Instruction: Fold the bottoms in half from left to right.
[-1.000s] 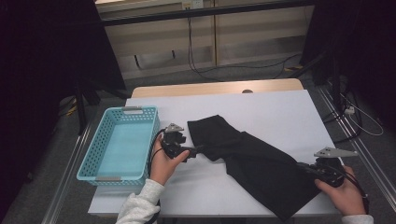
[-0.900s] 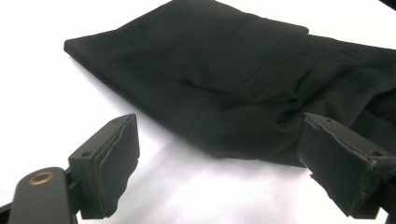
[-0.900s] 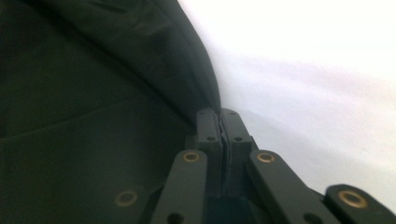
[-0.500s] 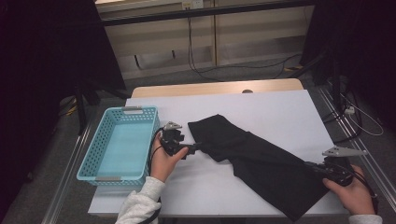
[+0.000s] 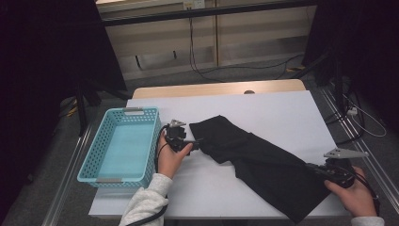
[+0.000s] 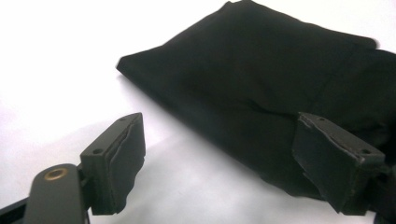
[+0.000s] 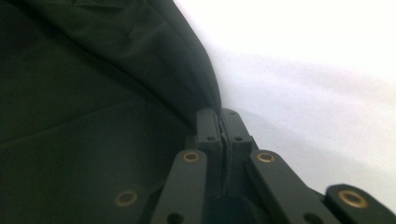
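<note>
A black cloth (image 5: 254,155) lies slantwise across the white table (image 5: 282,108), from the middle to the front right. My left gripper (image 5: 196,142) sits low at the cloth's left end. In the left gripper view its jaws (image 6: 219,158) stand open and have just been closing a little; the folded edge of the cloth (image 6: 261,74) reaches in toward the right-hand pad (image 6: 327,158), and neither pad presses it. My right gripper (image 5: 313,168) is at the cloth's right edge near the front. In the right gripper view it (image 7: 220,116) is shut on that edge of the cloth (image 7: 93,93).
A light blue plastic basket (image 5: 124,113) stands on the left of the table, right beside my left hand. The table's front edge runs just under the cloth's lower corner. Cables and dark stands crowd the floor to the right.
My left gripper has edged a little toward the cloth's left end and lower. The right hand has kept its place, and the cloth lies as before.
</note>
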`<state>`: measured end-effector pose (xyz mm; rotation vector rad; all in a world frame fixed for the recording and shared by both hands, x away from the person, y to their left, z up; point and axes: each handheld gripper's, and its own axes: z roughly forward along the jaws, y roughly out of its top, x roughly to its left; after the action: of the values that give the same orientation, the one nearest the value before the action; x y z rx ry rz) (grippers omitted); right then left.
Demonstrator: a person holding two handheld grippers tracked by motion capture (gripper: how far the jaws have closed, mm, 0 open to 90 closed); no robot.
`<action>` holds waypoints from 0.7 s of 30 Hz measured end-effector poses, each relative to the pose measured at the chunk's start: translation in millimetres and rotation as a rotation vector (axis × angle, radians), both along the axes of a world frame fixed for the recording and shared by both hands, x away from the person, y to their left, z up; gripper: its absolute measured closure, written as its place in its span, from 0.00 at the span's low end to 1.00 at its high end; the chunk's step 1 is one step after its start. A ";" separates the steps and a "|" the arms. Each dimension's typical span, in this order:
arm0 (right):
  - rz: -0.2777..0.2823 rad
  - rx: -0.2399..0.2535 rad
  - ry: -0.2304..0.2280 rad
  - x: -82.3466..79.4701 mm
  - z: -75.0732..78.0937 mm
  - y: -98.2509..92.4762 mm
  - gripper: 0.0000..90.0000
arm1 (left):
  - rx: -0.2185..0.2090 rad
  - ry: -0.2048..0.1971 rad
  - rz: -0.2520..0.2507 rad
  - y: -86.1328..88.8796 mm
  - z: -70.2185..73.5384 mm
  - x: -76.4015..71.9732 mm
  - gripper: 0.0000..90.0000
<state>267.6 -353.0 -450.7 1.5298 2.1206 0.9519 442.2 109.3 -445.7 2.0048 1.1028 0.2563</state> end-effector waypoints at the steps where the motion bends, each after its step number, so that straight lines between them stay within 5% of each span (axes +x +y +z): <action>1: 0.003 -0.001 -0.004 0.4 -0.2 0.1 0.98 | 0.009 0.004 -0.001 0.4 -0.7 1.6 0.20; 13: 0.009 -0.006 -0.003 1.4 -0.1 2.7 0.98 | -0.005 0.059 0.015 -9.7 -11.0 6.8 0.36; 21: 0.010 -0.012 -0.004 1.9 0.0 3.4 0.98 | -0.052 0.100 -0.013 -18.6 -13.0 6.5 0.71</action>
<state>269.5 -349.7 -450.8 1.5116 2.1298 0.9425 448.7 90.6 -458.7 1.9964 1.1461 0.1209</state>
